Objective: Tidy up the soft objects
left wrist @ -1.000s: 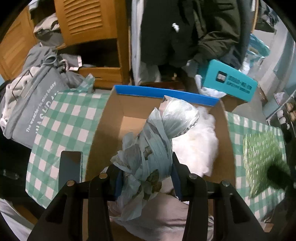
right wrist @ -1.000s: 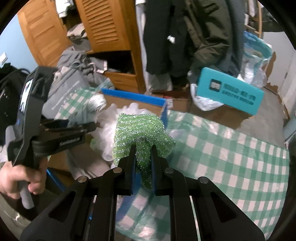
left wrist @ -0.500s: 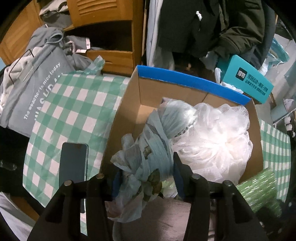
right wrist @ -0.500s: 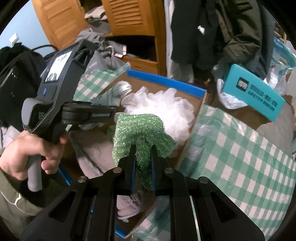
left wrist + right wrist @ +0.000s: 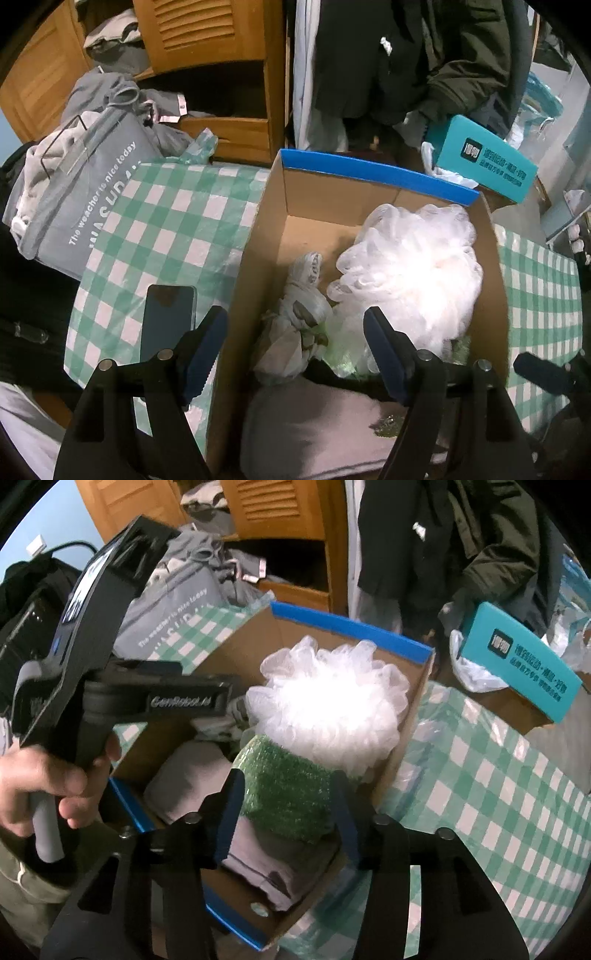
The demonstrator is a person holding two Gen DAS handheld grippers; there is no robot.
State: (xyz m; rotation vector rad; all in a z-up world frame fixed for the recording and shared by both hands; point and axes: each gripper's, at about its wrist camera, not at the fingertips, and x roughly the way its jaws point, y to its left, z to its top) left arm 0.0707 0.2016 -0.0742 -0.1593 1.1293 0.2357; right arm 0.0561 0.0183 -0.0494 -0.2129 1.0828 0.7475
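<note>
Right gripper (image 5: 288, 805) splayed wide around green scrubber (image 5: 284, 794), which sits in cardboard box (image 5: 351, 627) just below white loofah (image 5: 325, 716). Left gripper (image 5: 295, 332) spread, empty, above knotted bag (image 5: 295, 321).

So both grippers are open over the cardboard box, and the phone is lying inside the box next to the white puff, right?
Not quite: the phone lies outside the cardboard box, on the checked tablecloth, as the left wrist view shows. Both grippers are open over the box.

Dim room; white bath pouf (image 5: 410, 269) glares, overexposed; fisheye edges curve, darken.
</note>
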